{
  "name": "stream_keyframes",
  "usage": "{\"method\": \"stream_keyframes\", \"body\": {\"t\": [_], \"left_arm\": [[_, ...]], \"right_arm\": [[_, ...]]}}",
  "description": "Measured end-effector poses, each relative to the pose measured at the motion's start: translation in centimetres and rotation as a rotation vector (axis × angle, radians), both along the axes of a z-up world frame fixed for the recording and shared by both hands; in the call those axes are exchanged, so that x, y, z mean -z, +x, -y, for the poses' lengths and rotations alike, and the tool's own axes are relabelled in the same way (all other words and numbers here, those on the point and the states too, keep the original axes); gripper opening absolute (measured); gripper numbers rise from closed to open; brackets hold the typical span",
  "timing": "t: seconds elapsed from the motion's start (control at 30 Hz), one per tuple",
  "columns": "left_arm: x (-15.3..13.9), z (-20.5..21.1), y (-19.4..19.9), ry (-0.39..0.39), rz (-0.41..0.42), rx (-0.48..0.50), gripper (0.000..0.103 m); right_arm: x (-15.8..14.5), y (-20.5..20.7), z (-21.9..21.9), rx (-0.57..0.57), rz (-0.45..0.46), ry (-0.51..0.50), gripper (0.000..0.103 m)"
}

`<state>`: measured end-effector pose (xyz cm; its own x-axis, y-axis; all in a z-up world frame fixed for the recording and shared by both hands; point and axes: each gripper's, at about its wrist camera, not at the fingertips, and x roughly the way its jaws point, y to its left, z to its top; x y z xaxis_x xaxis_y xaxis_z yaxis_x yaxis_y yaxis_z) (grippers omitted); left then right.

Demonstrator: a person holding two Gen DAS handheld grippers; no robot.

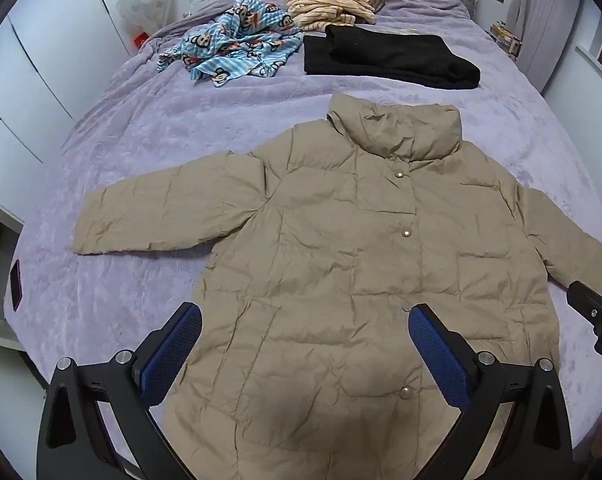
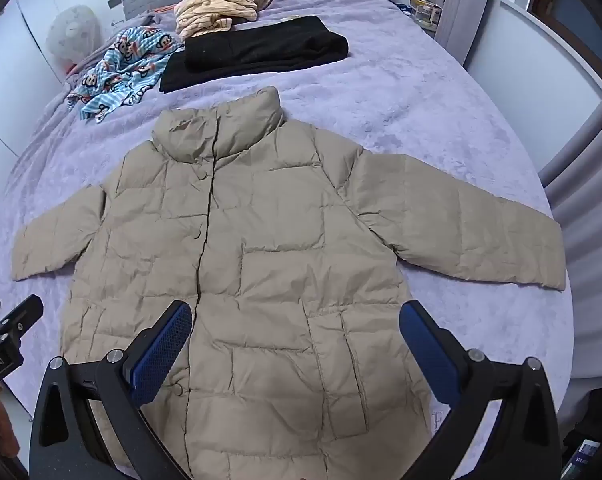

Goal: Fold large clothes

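- Jacket: beige puffer, flat on bed, front up, snapped shut, both sleeves spread out, collar toward the headboard.
- Left hand-held gripper: jaws wide apart, nothing btwn them, hovering over lower front, tilted steeply down.
- Right hand-held gripper: same, jaws wide apart, empty, over lower right half.
- Risk: puffy, slick shell may slip from pads if only top layer is pinched; fold would then spring back.
- Risk: sleeve lies near bed edge; dragging could pull it off.
- Risk: black pile sits near collar; a long fold may bump it.
- Hidden: hem cut off by frame bottom and gripper bodies; jacket back not visible; left-view right cuff partly behind the other gripper.
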<state>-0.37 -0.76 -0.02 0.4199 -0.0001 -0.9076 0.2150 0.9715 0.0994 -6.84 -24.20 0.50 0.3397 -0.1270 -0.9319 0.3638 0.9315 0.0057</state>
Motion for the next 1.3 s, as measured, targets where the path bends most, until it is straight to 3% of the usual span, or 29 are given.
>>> {"method": "stream_keyframes", "body": {"t": [0.23,0.27,0.47,1.3], "left_arm": [[0.0,0.8,0.7,-0.036,-0.043,-0.014,0.103],[-0.1,0.7,0.7,-0.042,-0.041,-0.018,0.103],[-0.1,0.3,0.9,-0.068,-0.053,-0.027,0.103],[-0.1,0.5,1.4,-0.073,-0.059,-0.021,0.103]], "right_arm": [[0.1,0.7,0.1,-0.015,-0.028,0.007,0.103],[-0.1,0.2,0.7,0.002,0.019,0.015,0.103],[-0.2,0.3,0.6,0.003,0.021,0.016,0.103],[-0.4,0.6,0.5,0.002,0.015,0.003,0.103]]}}
